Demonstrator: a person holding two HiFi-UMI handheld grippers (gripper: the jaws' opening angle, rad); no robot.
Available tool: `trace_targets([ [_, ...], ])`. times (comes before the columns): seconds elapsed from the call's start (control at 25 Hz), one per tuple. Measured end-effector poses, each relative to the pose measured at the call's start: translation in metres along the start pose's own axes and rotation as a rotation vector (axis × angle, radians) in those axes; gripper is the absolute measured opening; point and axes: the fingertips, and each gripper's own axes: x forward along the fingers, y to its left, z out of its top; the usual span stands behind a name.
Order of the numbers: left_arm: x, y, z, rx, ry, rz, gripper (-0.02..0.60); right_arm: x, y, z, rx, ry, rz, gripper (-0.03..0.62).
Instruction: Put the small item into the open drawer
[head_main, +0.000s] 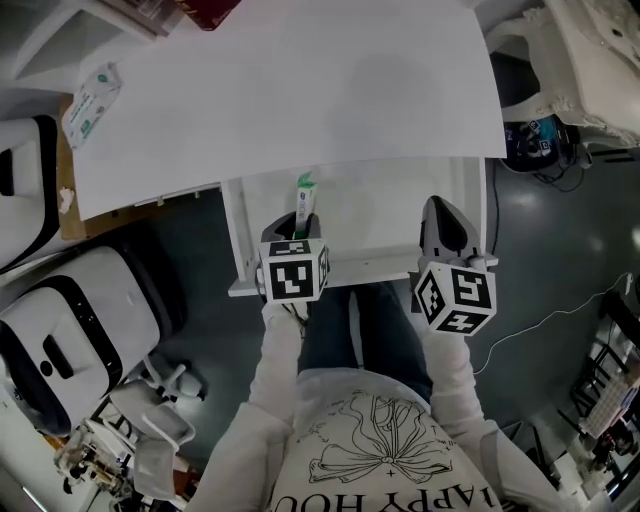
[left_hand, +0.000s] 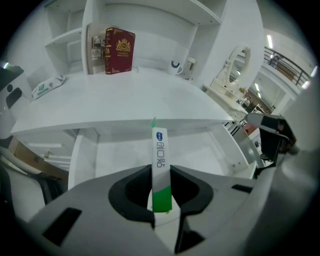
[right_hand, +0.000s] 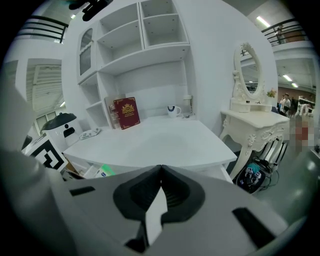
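My left gripper (head_main: 303, 222) is shut on a slim white-and-green sachet (left_hand: 160, 165), which stands upright between its jaws with blue print near the top. The sachet (head_main: 304, 196) hangs over the left part of the open white drawer (head_main: 400, 205), pulled out from under the white desk (head_main: 290, 90). The drawer's bare floor (left_hand: 200, 155) lies just beyond the sachet in the left gripper view. My right gripper (head_main: 440, 222) is shut on nothing above the drawer's right part, its jaw tips meeting (right_hand: 160, 167).
A dark red book (left_hand: 119, 51) and a mug (left_hand: 174, 67) stand at the desk's back by white shelves. A wipes pack (head_main: 90, 100) lies on the desk's left corner. A white machine (head_main: 70, 320) and chair stand left of me; an ornate dressing table (right_hand: 257, 122) stands right.
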Motion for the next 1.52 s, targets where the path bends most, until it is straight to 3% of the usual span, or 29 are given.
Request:
trace_targets([
  [0.4,0.049,0.011,-0.006,-0.044,0.068,0.036,0.084,0.009,-0.011,-0.016,0.021,0.032,-0.015,0.003],
  [0.52,0.058,0.012,-0.005,-0.024,0.077,0.05,0.086,0.01,-0.013,-0.021,0.026,0.042,-0.019,0.003],
  [0.72,0.068,0.015,-0.006,0.024,0.061,0.072,0.089,0.01,-0.017,-0.027,0.033,0.048,-0.028,0.003],
  [0.92,0.073,0.01,-0.006,0.01,0.038,0.044,0.098,0.008,-0.019,-0.029,0.041,0.049,-0.029,0.003],
  [1.08,0.07,0.004,-0.002,-0.013,0.001,-0.008,0.215,0.005,-0.016,-0.029,0.041,0.042,-0.024,0.003],
  [1.36,0.025,-0.003,0.029,-0.008,-0.126,-0.036,0.232,-0.006,-0.006,-0.003,0.024,-0.016,-0.004,0.003],
  [1.52,-0.029,-0.008,0.065,0.019,-0.264,-0.027,0.23,-0.016,0.012,0.028,-0.002,-0.079,0.032,0.003],
])
